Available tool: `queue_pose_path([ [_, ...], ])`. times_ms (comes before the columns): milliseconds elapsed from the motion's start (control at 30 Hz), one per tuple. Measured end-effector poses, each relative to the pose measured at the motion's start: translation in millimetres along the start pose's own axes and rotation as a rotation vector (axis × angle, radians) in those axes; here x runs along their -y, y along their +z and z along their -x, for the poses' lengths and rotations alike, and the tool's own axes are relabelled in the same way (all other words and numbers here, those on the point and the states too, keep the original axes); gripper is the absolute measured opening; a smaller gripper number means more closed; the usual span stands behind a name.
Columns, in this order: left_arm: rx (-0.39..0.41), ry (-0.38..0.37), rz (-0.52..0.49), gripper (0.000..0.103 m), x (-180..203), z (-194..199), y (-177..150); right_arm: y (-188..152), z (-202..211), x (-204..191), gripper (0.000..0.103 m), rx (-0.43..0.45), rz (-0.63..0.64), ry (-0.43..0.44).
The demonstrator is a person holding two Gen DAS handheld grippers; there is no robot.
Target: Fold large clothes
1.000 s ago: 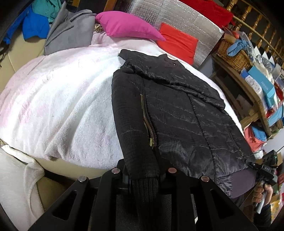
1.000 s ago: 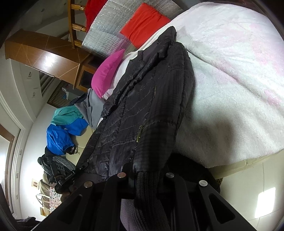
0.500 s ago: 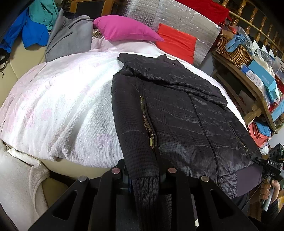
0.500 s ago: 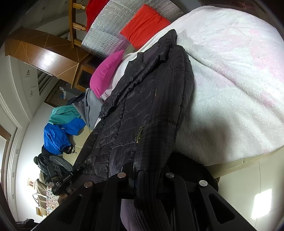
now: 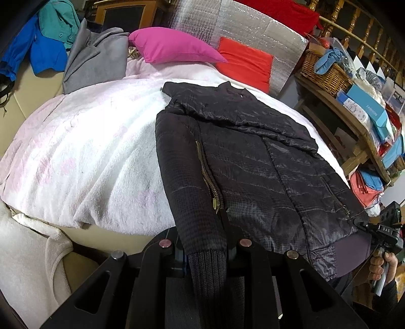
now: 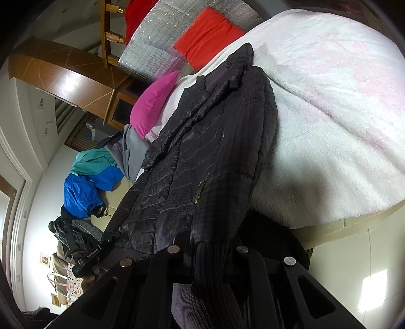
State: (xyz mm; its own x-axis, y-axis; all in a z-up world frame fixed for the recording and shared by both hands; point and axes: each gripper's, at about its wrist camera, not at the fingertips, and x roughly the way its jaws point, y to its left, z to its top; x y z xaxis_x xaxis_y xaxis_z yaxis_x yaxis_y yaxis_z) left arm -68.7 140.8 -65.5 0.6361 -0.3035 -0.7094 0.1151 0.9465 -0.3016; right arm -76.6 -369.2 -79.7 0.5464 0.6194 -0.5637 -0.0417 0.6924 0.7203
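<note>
- Quilted black jacket point(image 5: 253, 162) lies spread on a bed covered by a white and pale pink fleece blanket point(image 5: 83, 151), collar toward the pillows, hem toward the person.
- Both sleeves are folded along the jacket's sides, with a brass zipper point(image 5: 207, 177) showing beside one of them.
- Left tongs point(image 5: 205, 249) are clenched on the ribbed knit cuff point(image 5: 207, 273) of one sleeve, at the near edge of the bed.
- Right tongs point(image 6: 211, 249) are clenched on the ribbed cuff of the other sleeve point(image 6: 212, 273), also at the bed's edge.
- From the left view, the person's right hand point(image 5: 382, 265) grips its tool at the jacket's far hem corner.
- Magenta pillow point(image 5: 172, 48) and red cushion point(image 5: 243, 63) sit at the head of the bed, against a silver quilted panel point(image 5: 243, 22).
- Grey coat point(image 5: 96, 55) lies beside the magenta pillow, with blue and teal garments point(image 5: 38, 40) just past it.
- Wicker basket point(image 5: 326, 70) stands on a wooden shelf beside the bed.
</note>
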Motion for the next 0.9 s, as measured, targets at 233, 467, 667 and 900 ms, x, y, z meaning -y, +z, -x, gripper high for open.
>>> queue_pose_path([
  [233,0.006,-0.02,0.001,0.021,0.0,10.7,3.0,-1.6,8.2,3.6,0.013,-0.007,0.008,0.016],
  [467,-0.005,-0.042,0.026,0.02,-6.0,17.3,-0.6,-1.3,15.4,6.5,0.013,-0.02,0.018,0.035],
  [667,-0.027,-0.097,0.107,0.02,-26.6,10.9,5.3,2.7,16.7,8.0,0.013,-0.02,0.015,0.065],
  [900,0.005,-0.174,0.163,0.02,-30.3,14.8,20.6,18.0,22.2,-7.8,0.013,0.014,0.027,0.135],
])
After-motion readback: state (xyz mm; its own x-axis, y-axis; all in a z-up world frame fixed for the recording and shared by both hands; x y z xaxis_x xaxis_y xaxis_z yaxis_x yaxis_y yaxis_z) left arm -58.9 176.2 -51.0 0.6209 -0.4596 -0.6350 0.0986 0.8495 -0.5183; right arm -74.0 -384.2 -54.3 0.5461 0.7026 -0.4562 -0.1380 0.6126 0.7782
